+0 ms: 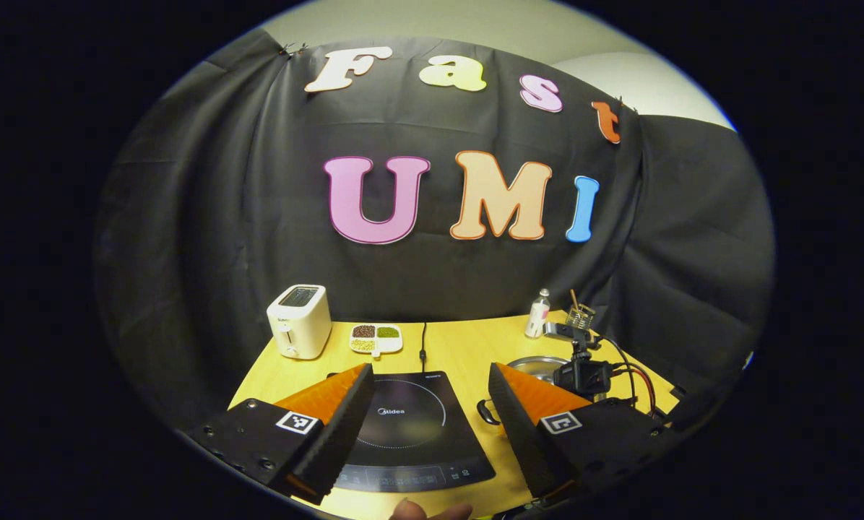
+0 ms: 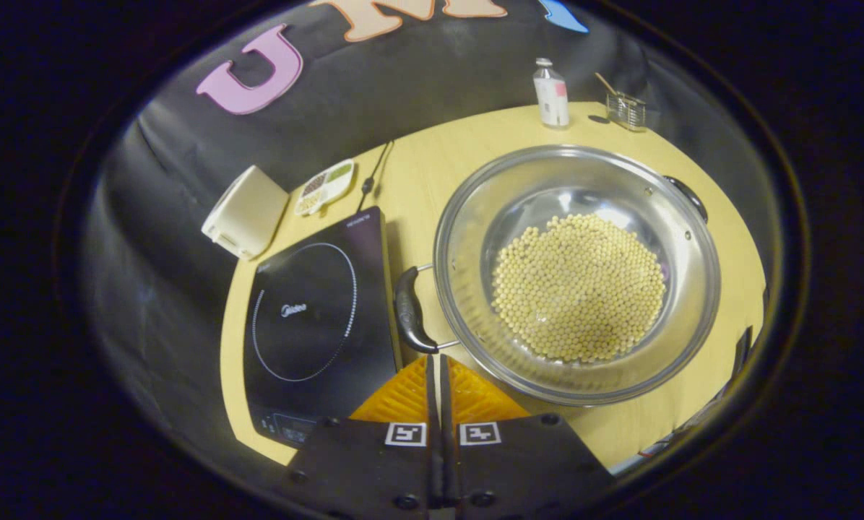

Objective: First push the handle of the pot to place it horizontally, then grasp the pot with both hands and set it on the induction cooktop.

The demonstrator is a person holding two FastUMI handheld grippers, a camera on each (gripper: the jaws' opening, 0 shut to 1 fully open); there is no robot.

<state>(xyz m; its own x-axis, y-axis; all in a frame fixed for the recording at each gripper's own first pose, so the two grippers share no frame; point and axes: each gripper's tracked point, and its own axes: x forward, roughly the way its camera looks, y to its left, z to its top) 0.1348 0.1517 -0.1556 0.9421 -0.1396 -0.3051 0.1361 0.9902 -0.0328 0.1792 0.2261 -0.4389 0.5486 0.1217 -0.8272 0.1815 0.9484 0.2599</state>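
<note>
Pot (image 2: 576, 274): steel, wide, holding a layer of pale beans (image 2: 579, 287); standing on the yellow table (image 2: 432, 166), just right of the cooktop in the right gripper view, not on it. In the left gripper view, glimpsed behind the right-hand finger, partly hidden by a small camera rig (image 1: 584, 372).

Near handle (image 2: 409, 310): dark loop on the side facing the cooktop, just ahead of the right gripper's fingertips. Far handle (image 2: 686, 195): on the opposite rim, toward the back of the table. Line between the two slanted rather than level across the right gripper view, so, judged from that, not yet turned horizontal.

Cooktop (image 2: 316, 310): black glass, ring marking bare, nothing on it.

Right gripper (image 2: 436, 361): fingers pressed together with nothing between them, tips just short of the near handle; contact not clear.

Left gripper (image 1: 432, 386): fingers spread wide, holding nothing, above the front of the cooktop.

Elsewhere on table: toaster (image 1: 299, 321), divided dish of grains (image 1: 376, 338), small bottle (image 2: 551, 94), wire holder (image 2: 625, 108), all at the back edge.

Progress: early. Handle push seemingly at its start; two-handed grasp and transfer to the cooktop both outstanding.
</note>
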